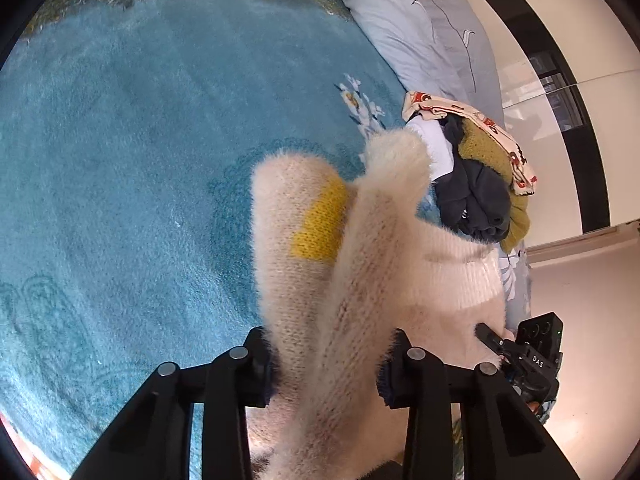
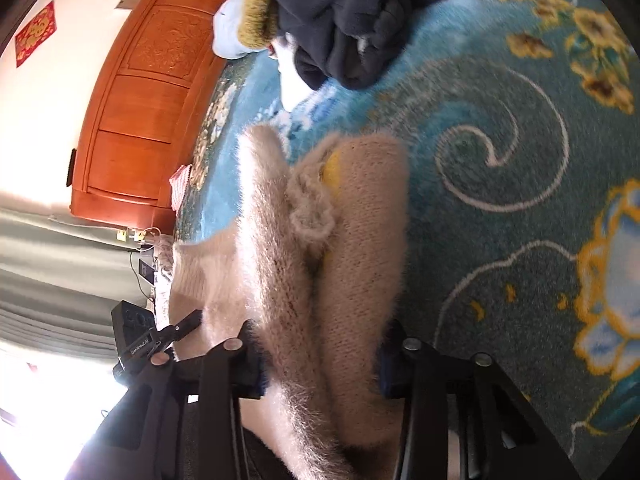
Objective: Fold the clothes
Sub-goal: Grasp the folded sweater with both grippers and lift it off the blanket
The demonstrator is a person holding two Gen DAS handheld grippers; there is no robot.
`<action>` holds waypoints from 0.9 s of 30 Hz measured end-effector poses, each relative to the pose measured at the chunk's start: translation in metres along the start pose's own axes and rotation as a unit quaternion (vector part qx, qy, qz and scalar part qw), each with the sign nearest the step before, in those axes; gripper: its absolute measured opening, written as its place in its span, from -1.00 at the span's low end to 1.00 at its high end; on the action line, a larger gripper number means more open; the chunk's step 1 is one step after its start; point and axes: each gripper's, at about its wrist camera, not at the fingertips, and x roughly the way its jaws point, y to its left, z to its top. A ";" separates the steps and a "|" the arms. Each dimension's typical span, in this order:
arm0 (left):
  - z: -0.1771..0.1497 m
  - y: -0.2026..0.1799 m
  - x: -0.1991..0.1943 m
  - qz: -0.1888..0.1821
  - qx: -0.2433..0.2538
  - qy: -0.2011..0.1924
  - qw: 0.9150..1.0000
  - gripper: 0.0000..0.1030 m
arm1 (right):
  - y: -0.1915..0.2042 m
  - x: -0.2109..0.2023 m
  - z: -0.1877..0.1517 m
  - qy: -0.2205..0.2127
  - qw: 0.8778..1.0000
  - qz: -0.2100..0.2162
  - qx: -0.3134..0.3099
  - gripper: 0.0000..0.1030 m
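While both the left gripper (image 1: 326,364) and right gripper (image 2: 320,354) pinch bunched edges of the fluffy cream sweater (image 1: 360,260) above the blue blanket (image 1: 120,140), it looks soft, light and droopy; 2 edge grips suit it.

- My left wrist view is bright and evenly lit; the teal blanket (image 1: 120,140) shows crisp pile, and the fuzzy cream sweater (image 1: 360,260) is sharp to its hairs.
- My right wrist view is harsher: daylight blows out the lower left corner to pure white, washing the curtain (image 2: 48,264).
- There the sweater looks backlit, its fringe glowing.
- The dark clothes (image 2: 352,20) at the top look slightly soft.
- Both fisheye pictures bend straight lines, with black vignette at the corners.
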 end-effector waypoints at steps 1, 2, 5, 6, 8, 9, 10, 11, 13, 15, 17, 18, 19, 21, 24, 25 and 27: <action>0.001 -0.007 -0.005 0.001 0.006 -0.003 1.000 -0.27 | 0.004 -0.003 0.001 -0.001 1.000 0.001 -0.006 -0.30; 0.001 -0.014 -0.010 0.003 0.012 -0.006 1.000 -0.28 | 0.009 -0.007 0.003 -0.002 1.000 0.004 -0.012 -0.31; 0.003 -0.039 -0.027 0.001 0.031 -0.020 0.999 -0.29 | 0.024 -0.025 0.007 -0.017 0.999 0.016 -0.030 -0.33; 0.004 -0.049 -0.034 -0.002 0.038 -0.026 0.999 -0.29 | 0.029 -0.033 0.009 -0.024 0.999 0.021 -0.037 -0.34; 0.005 -0.072 -0.047 -0.010 0.058 -0.037 0.998 -0.29 | 0.038 -0.052 0.012 -0.041 0.997 0.033 -0.048 -0.34; 0.005 -0.083 -0.054 -0.014 0.068 -0.043 0.997 -0.29 | 0.042 -0.062 0.013 -0.050 0.997 0.041 -0.052 -0.34; 0.006 -0.095 -0.061 -0.018 0.079 -0.048 0.996 -0.29 | 0.045 -0.073 0.015 -0.058 0.996 0.048 -0.055 -0.34; 0.005 -0.107 -0.067 -0.023 0.090 -0.053 0.994 -0.29 | 0.048 -0.085 0.016 -0.067 0.995 0.055 -0.058 -0.34; 0.003 -0.133 -0.079 -0.032 0.112 -0.062 0.991 -0.29 | 0.055 -0.110 0.017 -0.084 0.992 0.066 -0.065 -0.34; 0.001 -0.158 -0.088 -0.046 0.131 -0.069 0.988 -0.29 | 0.063 -0.138 0.016 -0.103 0.989 0.073 -0.077 -0.34; 0.000 -0.185 -0.091 -0.059 0.149 -0.070 0.985 -0.29 | 0.072 -0.168 0.012 -0.124 0.985 0.080 -0.091 -0.34; -0.002 -0.200 -0.090 -0.064 0.160 -0.068 0.983 -0.29 | 0.075 -0.183 0.011 -0.133 0.983 0.082 -0.098 -0.34; -0.003 -0.214 -0.089 -0.069 0.171 -0.066 0.981 -0.29 | 0.079 -0.197 0.010 -0.142 0.981 0.082 -0.104 -0.34; -0.007 -0.244 -0.087 -0.081 0.192 -0.060 0.976 -0.29 | 0.083 -0.230 0.006 -0.159 0.977 0.081 -0.115 -0.34; -0.012 -0.293 -0.075 -0.104 0.221 -0.049 0.969 -0.29 | 0.088 -0.280 -0.001 -0.188 0.970 0.073 -0.132 -0.34; -0.015 -0.308 -0.070 -0.113 0.227 -0.043 0.966 -0.29 | 0.087 -0.297 -0.002 -0.198 0.968 0.069 -0.136 -0.34; -0.020 -0.340 -0.059 -0.134 0.240 -0.030 0.961 -0.29 | 0.084 -0.332 -0.008 -0.218 0.965 0.057 -0.138 -0.34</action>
